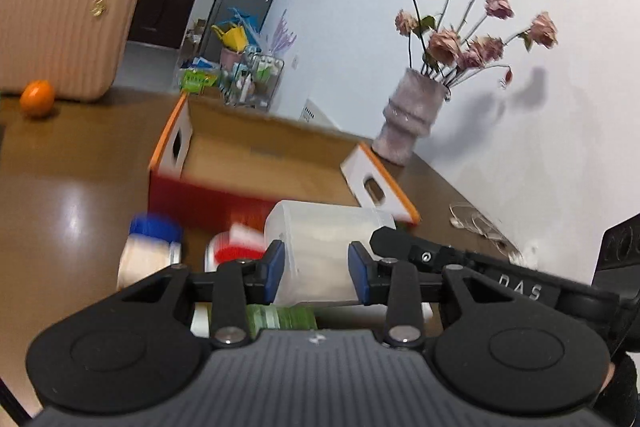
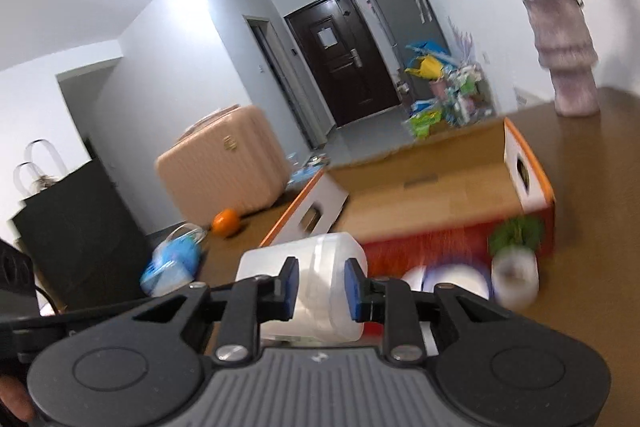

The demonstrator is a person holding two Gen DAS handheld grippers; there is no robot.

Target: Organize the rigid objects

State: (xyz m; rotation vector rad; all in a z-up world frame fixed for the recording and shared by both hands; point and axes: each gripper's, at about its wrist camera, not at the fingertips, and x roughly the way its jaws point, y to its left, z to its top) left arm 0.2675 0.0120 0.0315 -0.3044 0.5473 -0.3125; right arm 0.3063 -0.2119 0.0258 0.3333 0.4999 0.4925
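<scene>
Left tongs (image 1: 316, 269): clamped across the translucent tub (image 1: 324, 251), blue pads pressed on both sides.
Right tongs (image 2: 318, 285): clamped on the same tub (image 2: 304, 287) from the other end.
Tub: held on its side above the counter (image 1: 72, 167), just short of the open box (image 1: 264, 155) and its red front wall.
Step in hand: probably carrying the tub over the wall and into the box.
How to do it well: move both tongs together at one pace, so the tub is neither twisted nor pulled; lift high enough to clear the wall and the side flap (image 1: 380, 183).
Watch: the blue-capped bottle (image 1: 150, 251) and red-lidded jar (image 1: 236, 247) stand close below; the smooth plastic may slip.
Release: only once the tub rests on the box floor.
</scene>
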